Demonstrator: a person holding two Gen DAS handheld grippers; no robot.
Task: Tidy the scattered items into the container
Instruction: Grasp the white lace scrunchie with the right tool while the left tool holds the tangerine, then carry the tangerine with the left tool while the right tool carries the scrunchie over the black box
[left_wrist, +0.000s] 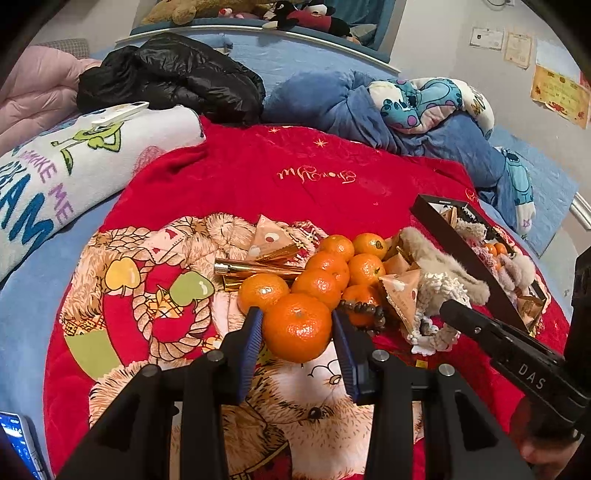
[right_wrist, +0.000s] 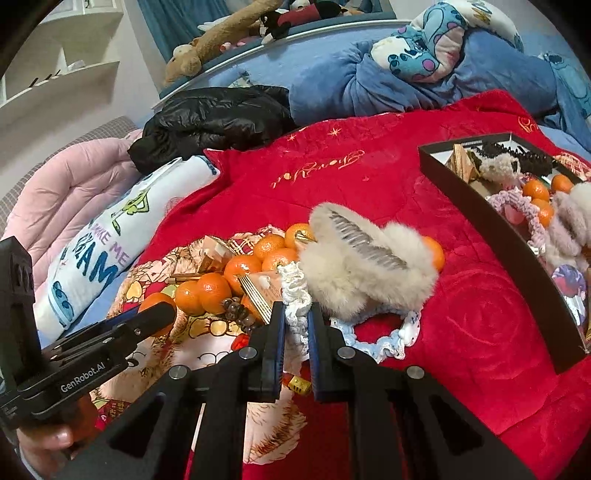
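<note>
While left claw (left_wrist: 297, 325) clamps a glossy round mandarin (left_wrist: 297, 326), white crocheted scrunchie (right_wrist: 295, 295) pinched

A home bedroom: a bed (left_wrist: 44, 306) with blankets (left_wrist: 436, 129), plush toys (left_wrist: 306, 16) on its headboard (left_wrist: 258, 31).

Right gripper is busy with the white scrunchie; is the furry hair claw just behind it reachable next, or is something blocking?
Probably yes. The furry hair claw lies on top of the pile just beyond the right gripper, nothing covering it. But the gripper is shut on the white scrunchie, which must go into the box first.
</note>
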